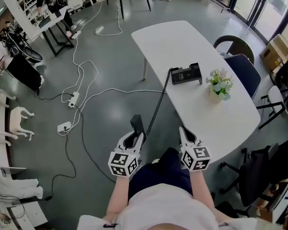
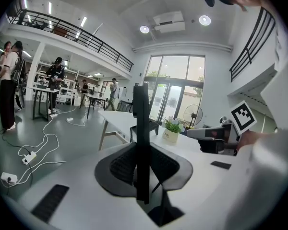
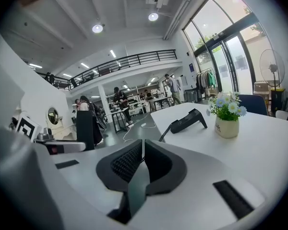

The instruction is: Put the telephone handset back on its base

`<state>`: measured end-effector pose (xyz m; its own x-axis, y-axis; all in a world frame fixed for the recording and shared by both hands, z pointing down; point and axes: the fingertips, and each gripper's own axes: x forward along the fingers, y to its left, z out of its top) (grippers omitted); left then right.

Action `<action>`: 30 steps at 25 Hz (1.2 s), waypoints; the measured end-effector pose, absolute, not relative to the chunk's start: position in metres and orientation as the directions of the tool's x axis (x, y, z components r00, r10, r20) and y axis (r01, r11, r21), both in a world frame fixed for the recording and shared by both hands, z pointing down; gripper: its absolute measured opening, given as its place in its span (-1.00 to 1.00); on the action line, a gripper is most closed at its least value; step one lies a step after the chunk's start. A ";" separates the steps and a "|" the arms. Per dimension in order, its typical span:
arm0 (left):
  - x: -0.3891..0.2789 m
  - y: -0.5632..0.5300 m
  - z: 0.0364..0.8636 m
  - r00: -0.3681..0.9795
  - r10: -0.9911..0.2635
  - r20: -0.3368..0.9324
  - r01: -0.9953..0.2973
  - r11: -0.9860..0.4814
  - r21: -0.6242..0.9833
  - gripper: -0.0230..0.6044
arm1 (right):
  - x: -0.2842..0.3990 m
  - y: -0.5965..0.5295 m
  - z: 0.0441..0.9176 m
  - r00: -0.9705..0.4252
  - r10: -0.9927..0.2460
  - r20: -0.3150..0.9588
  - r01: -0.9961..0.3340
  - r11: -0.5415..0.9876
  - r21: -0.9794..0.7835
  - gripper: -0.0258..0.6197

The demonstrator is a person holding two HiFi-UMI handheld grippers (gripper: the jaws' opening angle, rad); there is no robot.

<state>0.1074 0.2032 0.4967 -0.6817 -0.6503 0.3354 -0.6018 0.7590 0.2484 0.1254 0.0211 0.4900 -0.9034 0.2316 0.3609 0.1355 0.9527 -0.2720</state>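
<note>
Your left gripper (image 1: 137, 138) has its jaws narrowly apart, clamped on the upright black handset (image 1: 137, 123), your right gripper (image 1: 183, 132) beside it is closed on nothing, and the coiled cord (image 1: 156, 108) runs ahead to the base (image 1: 186, 74), well apart on the white table (image 1: 182, 37).

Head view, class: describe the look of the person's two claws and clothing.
Both the left claw and right claw are white with dark ribbed pads, each carrying a cube of black-and-white square markers. The person wears a white top.
</note>
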 end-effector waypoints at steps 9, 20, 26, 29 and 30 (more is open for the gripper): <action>0.101 0.213 0.504 -0.685 -0.643 0.343 -0.581 0.766 0.276 -0.66 | 0.111 0.030 0.496 -0.891 0.247 0.380 0.151 0.952 -0.266 -0.79; 0.048 0.218 0.507 -0.695 -0.625 0.355 -0.565 0.780 0.268 -0.66 | 0.052 0.040 0.505 -0.877 0.285 0.387 0.180 0.941 -0.287 -0.79; -0.007 0.219 0.509 -0.703 -0.616 0.356 -0.555 0.787 0.267 -0.66 | -0.010 0.041 0.502 -0.874 0.302 0.380 0.203 0.938 -0.280 -0.79; -0.037 0.217 0.509 -0.705 -0.617 0.350 -0.551 0.787 0.278 -0.66 | -0.043 0.039 0.499 -0.875 0.305 0.376 0.213 0.940 -0.267 -0.79; -0.047 0.217 0.509 -0.707 -0.616 0.347 -0.548 0.787 0.282 -0.66 | -0.053 0.038 0.497 -0.875 0.306 0.374 0.217 0.940 -0.262 -0.79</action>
